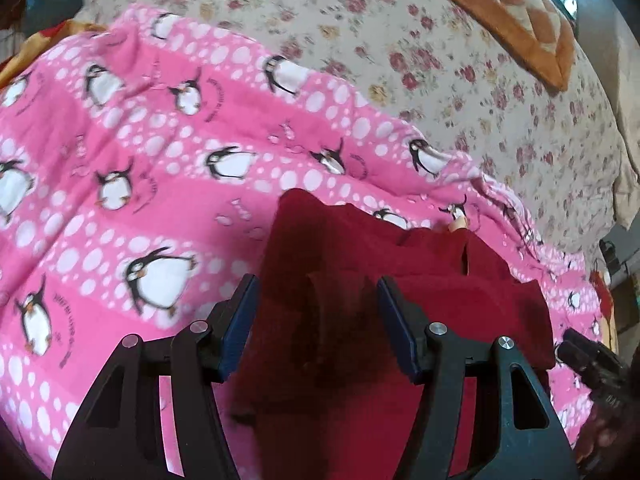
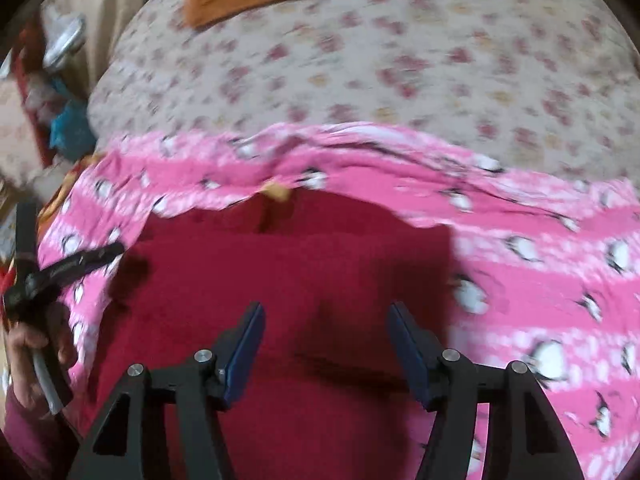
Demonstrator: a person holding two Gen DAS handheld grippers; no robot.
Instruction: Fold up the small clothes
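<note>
Small dark red garment [image 1: 360,248] lying mostly flat on the pink penguin blanket [image 1: 140,140], folded over, little tan tag at its far edge.

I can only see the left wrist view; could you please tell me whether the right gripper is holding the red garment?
Observer: No. The right gripper is open above the red garment, with nothing between its fingers.
Operator: Thank you. Can you see my left gripper from that side?
Observer: Yes, the left gripper reaches in over the garment's left edge.
Operator: Anything beyond the bed on that side?
Observer: A round metal object and something blue, both too blurred to name.
</note>
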